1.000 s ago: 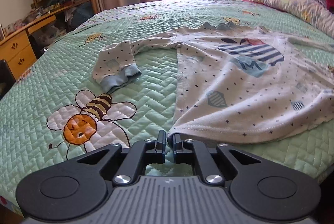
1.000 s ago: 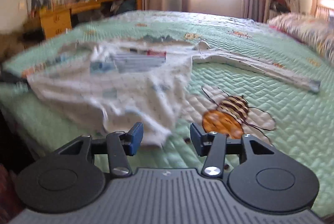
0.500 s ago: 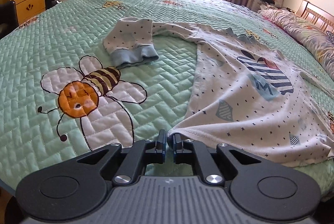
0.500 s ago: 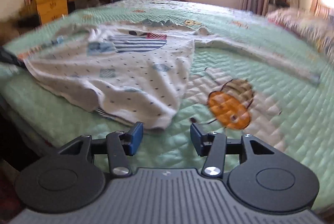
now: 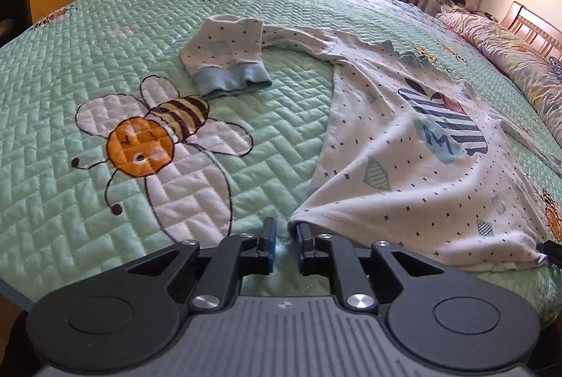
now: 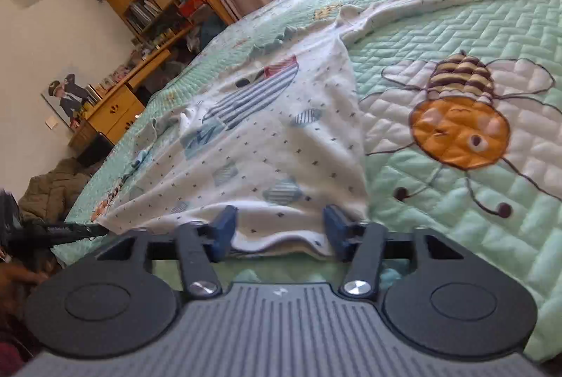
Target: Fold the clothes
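Bee-print quilt [image 5: 105,36] serves as the folding surface. Left gripper [image 5: 283,241] sits at the near hem corner of the white dotted shirt [image 5: 404,166]; its jaws are opening, narrow gap, cloth lying against the right pad, apparently being let go. Sleeve cuff [image 5: 232,83] lies doubled back to the left. Right gripper [image 6: 277,229] is half open, astride the other hem corner without pinching, probably lining up a grasp.

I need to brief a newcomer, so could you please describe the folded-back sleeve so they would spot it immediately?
On the green quilted bedspread, find the white star-dotted shirt. Its sleeve lies doubled back just above the embroidered bee, ending in a plain pale-blue cuff.
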The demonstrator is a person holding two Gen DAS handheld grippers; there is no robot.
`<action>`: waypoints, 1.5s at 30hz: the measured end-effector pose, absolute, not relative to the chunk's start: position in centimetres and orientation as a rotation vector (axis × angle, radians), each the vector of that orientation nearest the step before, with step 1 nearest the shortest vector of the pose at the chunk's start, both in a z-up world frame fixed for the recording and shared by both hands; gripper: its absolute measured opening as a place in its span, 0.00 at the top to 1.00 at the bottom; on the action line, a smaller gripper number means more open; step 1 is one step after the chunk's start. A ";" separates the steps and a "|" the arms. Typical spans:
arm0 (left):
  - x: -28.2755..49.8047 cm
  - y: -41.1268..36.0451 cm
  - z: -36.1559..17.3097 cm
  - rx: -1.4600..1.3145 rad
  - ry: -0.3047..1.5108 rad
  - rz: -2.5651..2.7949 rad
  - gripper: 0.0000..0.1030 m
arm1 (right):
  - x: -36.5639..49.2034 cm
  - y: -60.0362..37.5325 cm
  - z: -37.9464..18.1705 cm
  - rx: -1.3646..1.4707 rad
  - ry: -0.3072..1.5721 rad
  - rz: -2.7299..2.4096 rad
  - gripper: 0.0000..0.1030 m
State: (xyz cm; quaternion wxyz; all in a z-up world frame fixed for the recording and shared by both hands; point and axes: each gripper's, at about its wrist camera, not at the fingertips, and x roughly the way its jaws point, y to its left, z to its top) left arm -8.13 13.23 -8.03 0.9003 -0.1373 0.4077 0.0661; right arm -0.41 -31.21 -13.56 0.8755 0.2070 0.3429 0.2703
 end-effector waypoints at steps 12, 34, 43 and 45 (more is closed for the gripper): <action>-3.2 8.7 -5.4 0.026 0.762 0.055 0.71 | -1.8 -32.2 -12.2 0.428 0.673 0.561 0.44; 4.0 10.4 -7.7 0.076 0.838 0.156 0.82 | -2.3 -30.2 -11.6 0.367 0.586 0.593 0.37; 2.2 6.7 -5.5 0.036 0.755 0.028 0.64 | -2.4 -30.9 -11.7 0.407 0.569 0.601 0.36; 2.1 4.6 -6.1 0.092 0.779 -0.096 0.54 | -2.5 -30.6 -11.5 0.401 0.562 0.608 0.36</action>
